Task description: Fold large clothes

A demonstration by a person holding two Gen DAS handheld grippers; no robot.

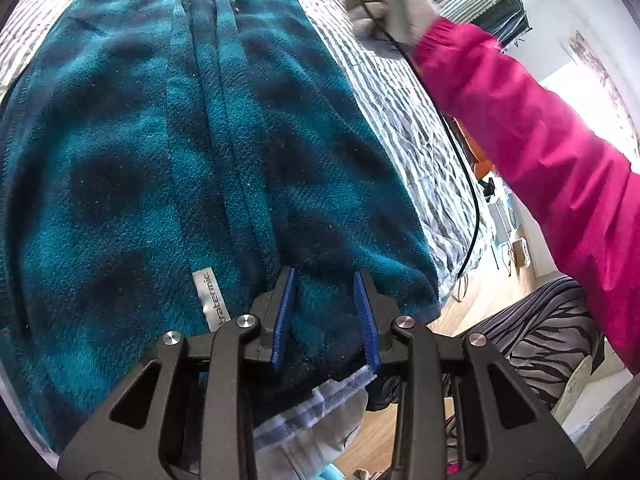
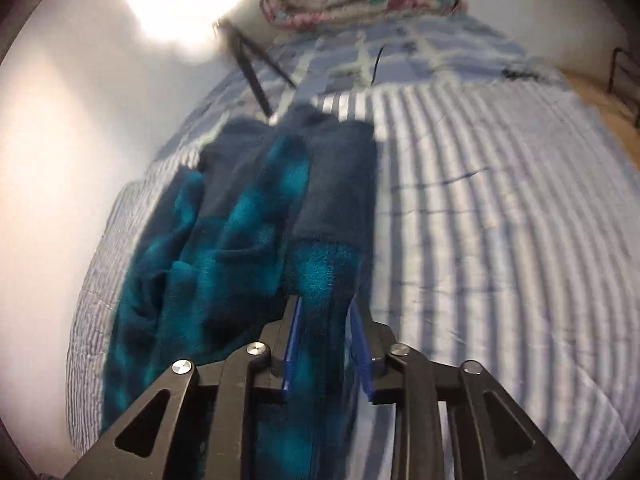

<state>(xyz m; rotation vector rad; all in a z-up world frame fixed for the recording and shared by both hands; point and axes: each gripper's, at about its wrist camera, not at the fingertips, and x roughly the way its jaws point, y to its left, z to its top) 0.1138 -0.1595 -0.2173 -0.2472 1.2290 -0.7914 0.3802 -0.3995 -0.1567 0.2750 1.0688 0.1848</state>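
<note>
Your teal fleece garment [image 1: 200,160] lies on the striped bedspread [image 2: 500,220], its long axis running from the bottom centre of each wrist view up toward the top. In the left wrist view its near hem sits between the blue pads of your left gripper [image 1: 325,320], which are clamped on a thick bunch of it. In the right wrist view your right gripper [image 2: 326,344] is closed on a cuffed sleeve or edge at lower centre, the rest heaped to the left. Both hands hold it; your next fold turns on carrying these ends along that axis
</note>
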